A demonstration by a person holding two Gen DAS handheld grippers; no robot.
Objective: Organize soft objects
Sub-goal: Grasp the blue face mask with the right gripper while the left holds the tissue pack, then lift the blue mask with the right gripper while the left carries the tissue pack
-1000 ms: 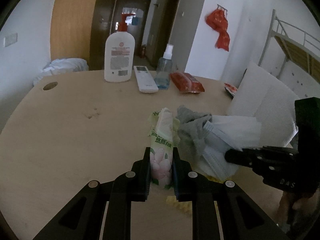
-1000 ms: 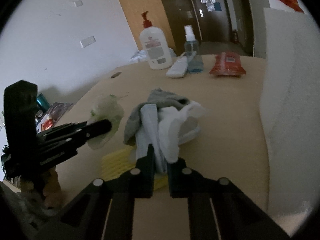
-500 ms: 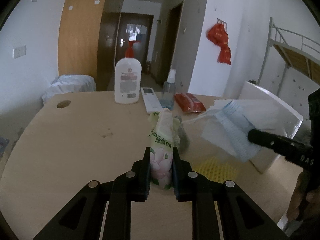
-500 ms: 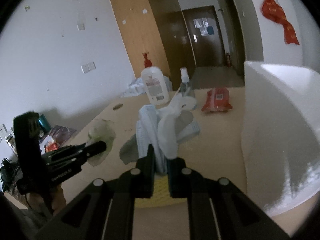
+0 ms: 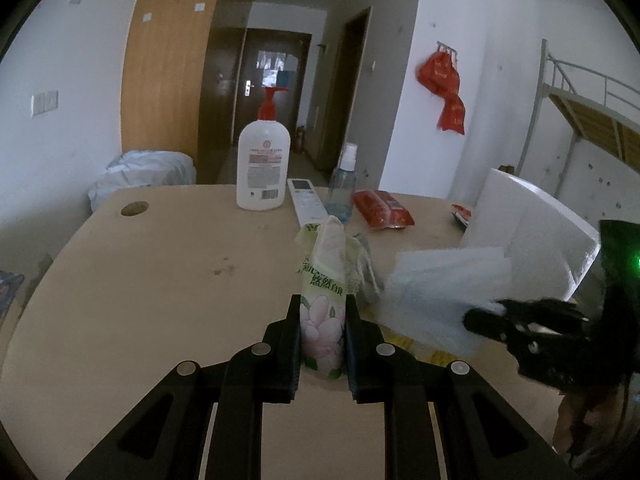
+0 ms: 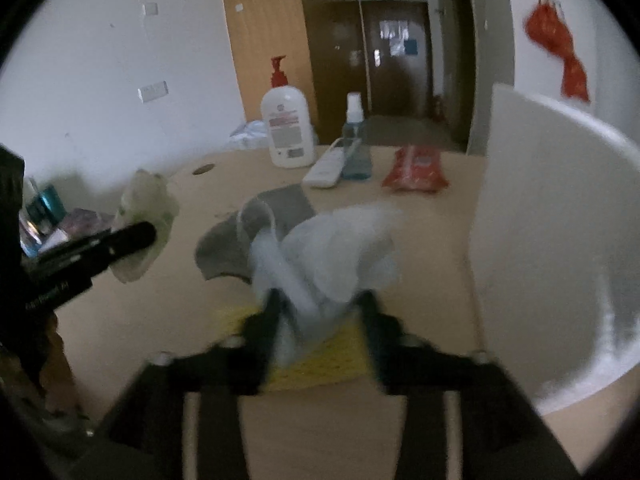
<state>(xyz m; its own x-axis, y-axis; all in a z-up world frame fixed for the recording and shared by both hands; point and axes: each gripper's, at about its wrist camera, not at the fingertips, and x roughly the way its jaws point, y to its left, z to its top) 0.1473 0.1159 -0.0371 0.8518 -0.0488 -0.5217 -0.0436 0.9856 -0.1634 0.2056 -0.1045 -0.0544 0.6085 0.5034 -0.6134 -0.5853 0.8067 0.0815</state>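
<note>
Left tongs (image 5: 323, 330) pinch a soft tissue pack (image 5: 325, 292), pale green with a pink flower print and green characters, held upright between both fingers above the wooden bench (image 5: 160, 280). In the right wrist view the same pack appears as a pale green crumpled mass (image 6: 146, 224) at the tip of the left tongs (image 6: 132, 240).

Right tongs (image 6: 318, 316) stand spread, with a light blue and white face mask (image 6: 328, 252) between the fingers; motion blur hides whether either finger touches it. In the left wrist view the mask (image 5: 436, 304) is a pale, blurred sheet at the tip of the right tongs (image 5: 484, 318), above the bench.

One grey cloth (image 6: 256, 232) lies flat on the bench just behind the mask; the left wrist view shows only a grey edge of it (image 5: 366, 268) behind the tissue pack. One yellow mesh cloth (image 6: 320, 356) lies under the right tongs, seen in the left wrist view as a yellow strip (image 5: 424, 350).

At the far edge stand one white pump bottle (image 5: 263, 168) with a red pump, one white remote control (image 5: 306, 200), one clear blue spray bottle (image 5: 343, 184) and one red packet (image 5: 382, 210). One white foam box (image 5: 532, 232) stands at the right. Only the left wrist view shows a metal bunk bed (image 5: 592, 108); both show a red wall hanging (image 5: 444, 84).
</note>
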